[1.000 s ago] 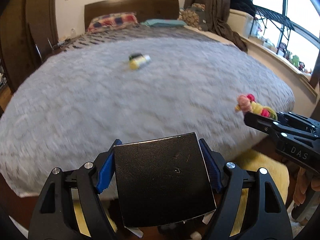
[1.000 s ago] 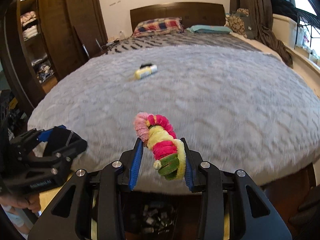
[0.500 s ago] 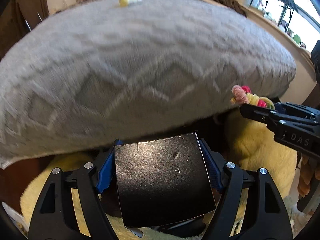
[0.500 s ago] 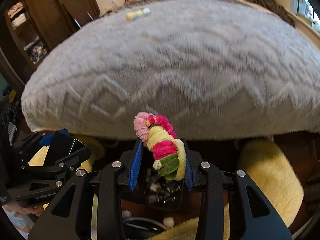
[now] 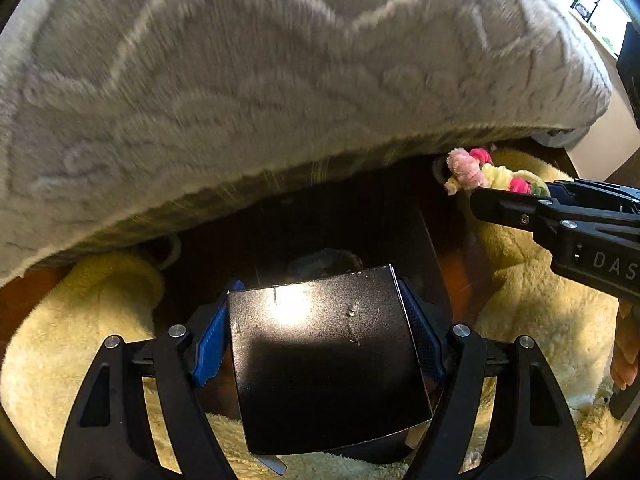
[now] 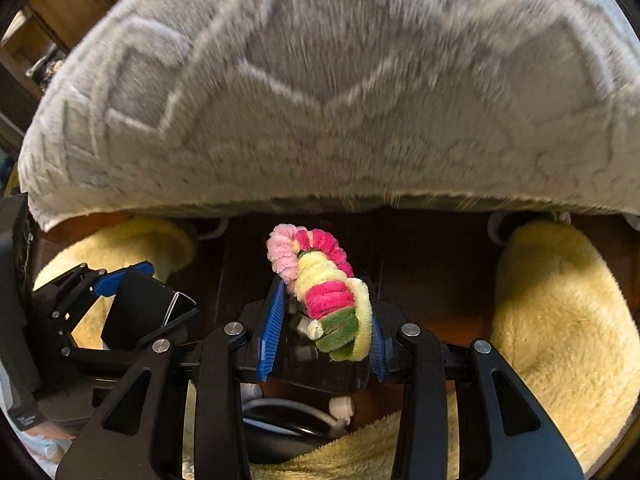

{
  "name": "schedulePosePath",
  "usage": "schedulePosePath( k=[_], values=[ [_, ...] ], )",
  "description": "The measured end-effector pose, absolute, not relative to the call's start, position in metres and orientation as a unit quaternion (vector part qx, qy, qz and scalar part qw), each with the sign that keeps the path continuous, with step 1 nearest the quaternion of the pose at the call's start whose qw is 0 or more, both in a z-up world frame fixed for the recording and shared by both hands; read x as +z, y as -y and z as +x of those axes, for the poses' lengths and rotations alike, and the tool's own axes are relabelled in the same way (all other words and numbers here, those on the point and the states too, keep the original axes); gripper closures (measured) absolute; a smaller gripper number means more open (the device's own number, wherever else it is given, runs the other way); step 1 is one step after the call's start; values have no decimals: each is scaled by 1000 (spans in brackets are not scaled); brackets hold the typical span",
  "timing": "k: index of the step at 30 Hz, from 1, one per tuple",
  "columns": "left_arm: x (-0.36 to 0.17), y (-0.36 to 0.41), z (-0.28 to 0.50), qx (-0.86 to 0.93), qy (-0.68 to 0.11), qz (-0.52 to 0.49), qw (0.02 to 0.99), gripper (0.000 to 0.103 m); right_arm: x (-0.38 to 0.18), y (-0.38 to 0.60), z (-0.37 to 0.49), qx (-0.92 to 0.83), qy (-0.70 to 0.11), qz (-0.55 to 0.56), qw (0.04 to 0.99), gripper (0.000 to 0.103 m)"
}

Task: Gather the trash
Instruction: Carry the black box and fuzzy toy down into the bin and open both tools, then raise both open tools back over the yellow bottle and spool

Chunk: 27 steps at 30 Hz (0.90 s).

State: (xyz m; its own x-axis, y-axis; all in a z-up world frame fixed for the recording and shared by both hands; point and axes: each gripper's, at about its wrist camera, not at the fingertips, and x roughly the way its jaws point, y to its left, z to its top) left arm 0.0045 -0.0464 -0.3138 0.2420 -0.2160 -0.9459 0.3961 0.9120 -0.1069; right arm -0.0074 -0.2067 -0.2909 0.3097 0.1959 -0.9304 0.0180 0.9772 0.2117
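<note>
A flat black box (image 5: pixel 324 360) sits between the blue pads of my left gripper (image 5: pixel 318 312), which is shut on it. It hangs over a dark bin (image 5: pixel 404 232) on the floor at the foot of the bed. My right gripper (image 6: pixel 326 320) is shut on a coiled bundle of pink, yellow and green pipe cleaners (image 6: pixel 324 284), also above the dark bin (image 6: pixel 316 374). The left wrist view shows the right gripper (image 5: pixel 480 200) with the bundle (image 5: pixel 472 172) at the right. The right wrist view shows the left gripper (image 6: pixel 132 292) with the box (image 6: pixel 136 312) at the left.
The grey patterned blanket (image 5: pixel 280 80) hangs over the bed edge just above and fills the top of the right wrist view (image 6: pixel 340 100). A fluffy yellow rug (image 6: pixel 560 320) lies around the bin. White plugs and a cable (image 6: pixel 340 406) lie below. A hand (image 5: pixel 624 352) holds the right gripper.
Both grippers have sunk from above the bed to below its edge and tipped downward. The bed top and the yellow bottle have left view. Both grips are unchanged.
</note>
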Motion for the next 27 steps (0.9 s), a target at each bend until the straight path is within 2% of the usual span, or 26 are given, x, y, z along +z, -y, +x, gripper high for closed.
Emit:
schedulePosePath(
  k=[4, 8, 10, 12, 14, 18, 22, 27],
  values=[
    [-324, 50, 8, -202, -597, 73, 773, 30, -301, 205, -4, 57, -597, 94, 795, 64],
    [-331, 48, 11, -202, -610, 71, 763, 29, -305, 205, -1, 55, -600, 96, 792, 59],
    [-332, 46, 12, -199, -615, 66, 760, 26, -305, 210, 2, 52, -600, 100, 792, 56],
    [-331, 45, 13, -197, -614, 63, 762, 22, -303, 216, 3, 50, -597, 103, 794, 52],
    [-327, 43, 9, -196, -611, 62, 765, 17, -297, 221, 3, 48, -590, 107, 799, 41],
    [-313, 39, 6, -188, -596, 65, 778, 13, -288, 227, 6, 39, -575, 113, 810, 28],
    [-294, 34, 1, -182, -578, 62, 793, 10, -271, 237, -1, 18, -552, 115, 826, 10],
    [-270, 26, -4, -178, -551, 52, 814, 10, -245, 242, -8, 1, -526, 115, 843, 9]
  ],
)
